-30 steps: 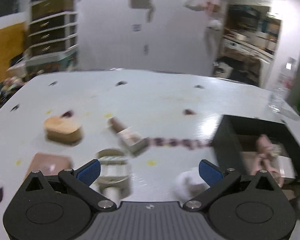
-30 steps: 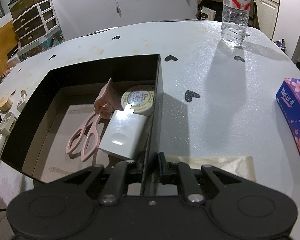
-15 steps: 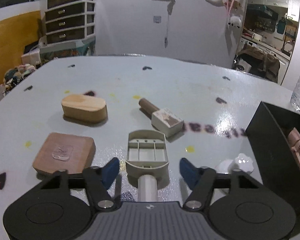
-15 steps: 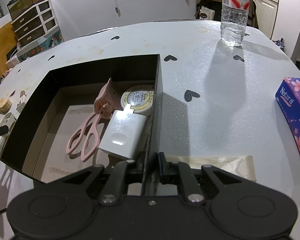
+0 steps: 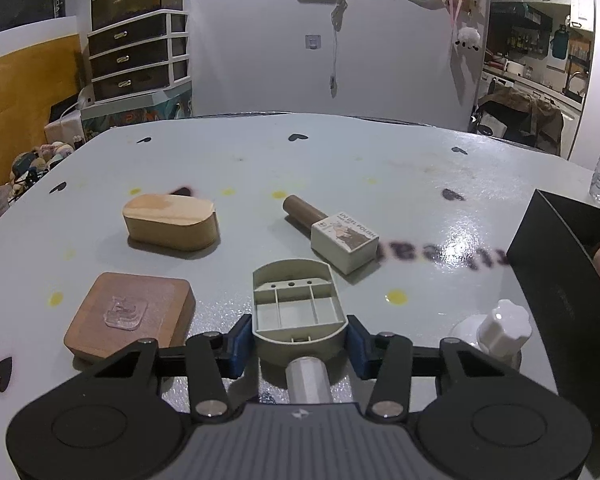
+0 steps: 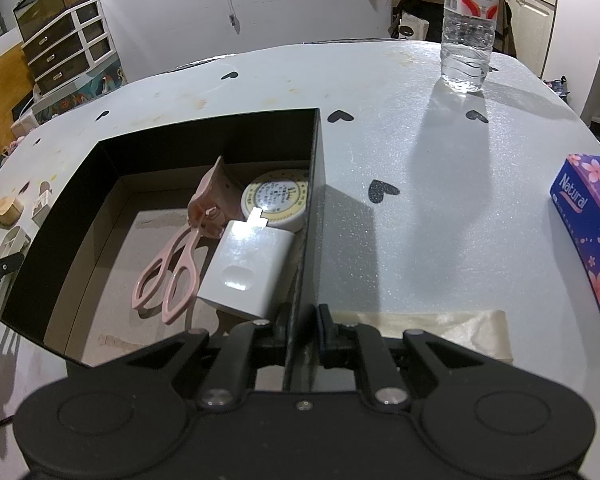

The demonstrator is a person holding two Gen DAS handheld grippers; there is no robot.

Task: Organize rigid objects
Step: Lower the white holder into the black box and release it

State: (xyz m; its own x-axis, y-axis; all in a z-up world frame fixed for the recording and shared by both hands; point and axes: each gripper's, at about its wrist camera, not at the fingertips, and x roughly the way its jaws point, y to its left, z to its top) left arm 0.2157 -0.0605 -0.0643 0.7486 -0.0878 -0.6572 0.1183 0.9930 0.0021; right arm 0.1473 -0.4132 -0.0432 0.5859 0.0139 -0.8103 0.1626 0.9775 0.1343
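left gripper [image 5: 299,346] jaws, wide a second ago, closing on beige scraper [image 5: 298,312] (pads touching at 6 o'clock); pickup next. right gripper [image 6: 302,330] clamped on black box [image 6: 315,184] wall.

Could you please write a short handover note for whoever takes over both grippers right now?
Left gripper: jaws closing around the beige holder on the table; pads at its sides, not lifted.
Right gripper: shut on the right wall of the black box, steadying it.
Done: pink scissors, pink clip, round tin and white charger lie in the box.
Left: beige holder, gel polish bottle, oval wooden block, square wooden block and white knob are on the table, outside the box.
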